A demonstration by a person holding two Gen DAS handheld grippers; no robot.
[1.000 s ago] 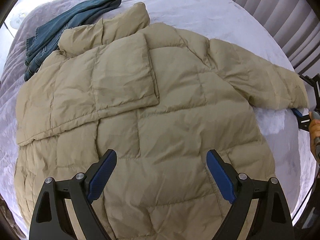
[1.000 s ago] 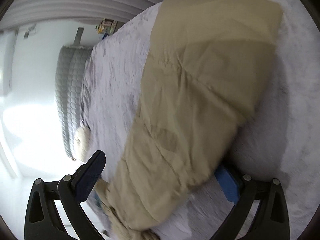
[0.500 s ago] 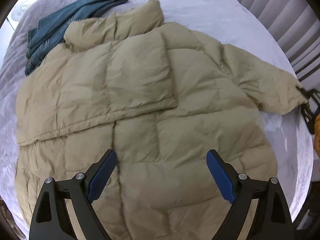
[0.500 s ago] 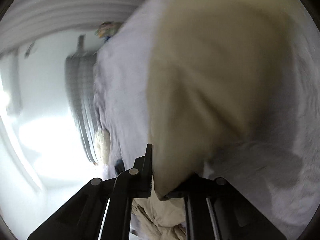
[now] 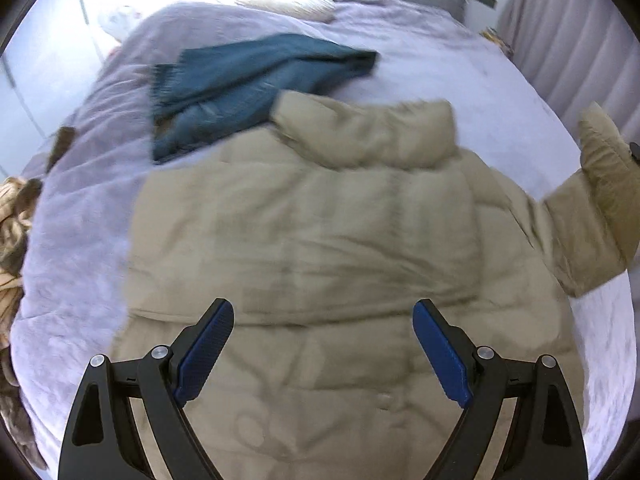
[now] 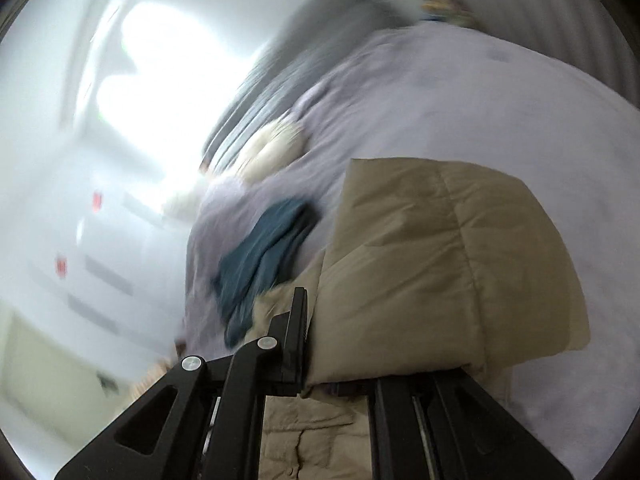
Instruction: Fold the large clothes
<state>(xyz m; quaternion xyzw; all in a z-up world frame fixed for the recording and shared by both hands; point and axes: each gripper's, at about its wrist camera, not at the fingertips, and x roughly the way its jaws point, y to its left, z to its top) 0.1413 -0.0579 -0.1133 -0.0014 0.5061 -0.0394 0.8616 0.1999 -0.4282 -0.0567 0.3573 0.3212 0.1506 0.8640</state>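
A beige puffer jacket [image 5: 320, 248] lies spread on the bed, collar toward the far side, one sleeve folded across its body. My left gripper [image 5: 322, 350] is open and empty, hovering over the jacket's lower part. My right gripper [image 6: 340, 360] is shut on the cuff of the other sleeve [image 6: 440, 280] and holds it lifted off the bed. That raised sleeve also shows in the left wrist view [image 5: 600, 200] at the right edge.
Blue jeans [image 5: 248, 80] lie on the lilac bedspread [image 5: 460, 72] just beyond the collar, and also show in the right wrist view [image 6: 264, 260]. Pillows [image 5: 288, 0] and a grey headboard are at the far end. Curtains [image 5: 572, 32] hang on the right. A brown garment [image 5: 10, 232] lies at the left edge.
My right gripper closed on the sleeve cuff and lifted it up off the bed. My left gripper moved, its view now tilted up toward the collar and headboard.
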